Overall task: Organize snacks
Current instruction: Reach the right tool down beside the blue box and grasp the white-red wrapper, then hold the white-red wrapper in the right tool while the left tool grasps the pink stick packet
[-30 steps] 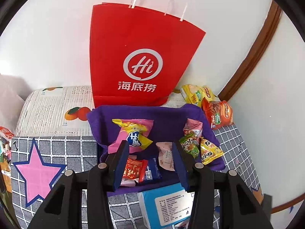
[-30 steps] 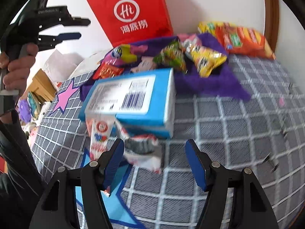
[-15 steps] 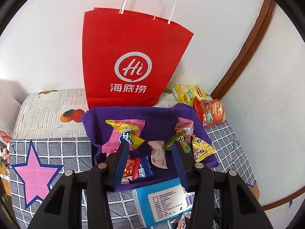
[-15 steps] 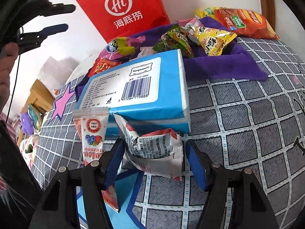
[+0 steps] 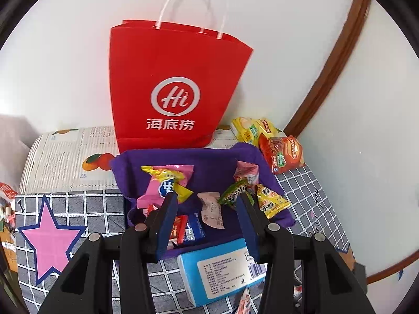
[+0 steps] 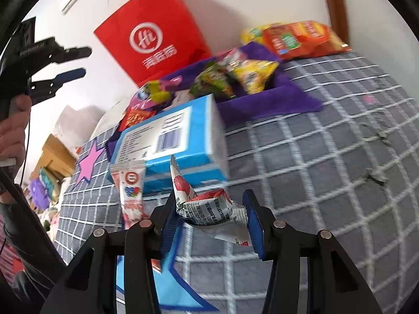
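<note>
left wrist view
left gripper (image 5: 207, 201): jaws part open, nothing between them; it hangs above the purple bin (image 5: 183, 162), its aim and opening much as a second ago.
red paper bag (image 5: 172, 89): upright against the wall, behind the bin.
bin contents: pink and yellow packet (image 5: 167, 183) at left, green packet (image 5: 233, 193) and yellow packet (image 5: 272, 201) at right, a pale sachet (image 5: 212, 206) in the middle.
blue box (image 5: 222, 269): on the checked surface (image 5: 86, 209), just in front of the bin.
orange chip bag (image 5: 285, 154): outside the bin, at its far right corner.

right wrist view
right gripper (image 6: 209, 209): jaws closing, well narrower than a second ago; a crumpled white and red snack packet (image 6: 209, 209) sits between them, both pads at its sides.
packet position: in front of the blue box (image 6: 167, 141), seemingly lifted a little off the checked surface (image 6: 314, 136), though blur makes that uncertain.
second sachet (image 6: 131, 191): flat beside the left pad, not gripped.
person's hand (image 6: 13, 128): at the frame's left edge, holding the other gripper up in the air.

meaning for the task
change: the right gripper went from straddling the packet to pinching it.
judgement: the pick looks nearly secured; the likely destination is the purple bin (image 6: 262, 96) beyond the box.
risk: the crinkled foil may slip from a shallow pinch.
</note>
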The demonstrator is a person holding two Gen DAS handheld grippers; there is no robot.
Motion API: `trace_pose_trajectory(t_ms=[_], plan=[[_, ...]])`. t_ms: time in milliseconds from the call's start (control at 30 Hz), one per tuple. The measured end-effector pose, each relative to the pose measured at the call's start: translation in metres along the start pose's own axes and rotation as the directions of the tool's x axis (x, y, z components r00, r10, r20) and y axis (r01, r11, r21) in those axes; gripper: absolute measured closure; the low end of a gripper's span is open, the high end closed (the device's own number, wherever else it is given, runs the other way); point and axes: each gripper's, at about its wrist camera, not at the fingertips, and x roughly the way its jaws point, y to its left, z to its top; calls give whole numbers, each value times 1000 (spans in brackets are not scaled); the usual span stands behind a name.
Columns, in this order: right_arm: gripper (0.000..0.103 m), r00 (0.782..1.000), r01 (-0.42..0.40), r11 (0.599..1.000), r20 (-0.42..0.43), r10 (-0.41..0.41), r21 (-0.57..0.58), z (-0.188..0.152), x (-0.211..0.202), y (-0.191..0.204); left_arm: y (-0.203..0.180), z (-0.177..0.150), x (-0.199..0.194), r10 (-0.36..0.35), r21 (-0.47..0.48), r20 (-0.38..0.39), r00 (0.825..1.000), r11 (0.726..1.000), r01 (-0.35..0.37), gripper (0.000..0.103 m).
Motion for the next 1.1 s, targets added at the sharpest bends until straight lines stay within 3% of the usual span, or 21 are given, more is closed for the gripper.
trace_pose_trajectory(t_ms=[133,400,633,800,967,1100], plan=[[55,995,90,996,41,-90,4,-8,-25,-16,-11,-6,-7,2,31,0,1000,1000,-2,59],[55,983,164,985,75,-167,44,-18,-42,-39,-17,-47,-15,26,73,-53,998,997,-22,59],[55,985,131,991,106,-133,29,-22,-48,-28,-26,-110,-19,7,88,-104,995,996,3,58],[55,985,124,992,116,-124,14,-30,-54,-22,-40,-162,6,-54,84,-202,978,994,72,57],[55,983,139,990,118,-138,4,-35,-62,-24,-44,-184,26,-50,69,-247,968,995,69,56],[55,978,153,988,141,-151,-1,-38,-74,-27,-51,-189,37,-16,87,-239,971,996,38,57]])
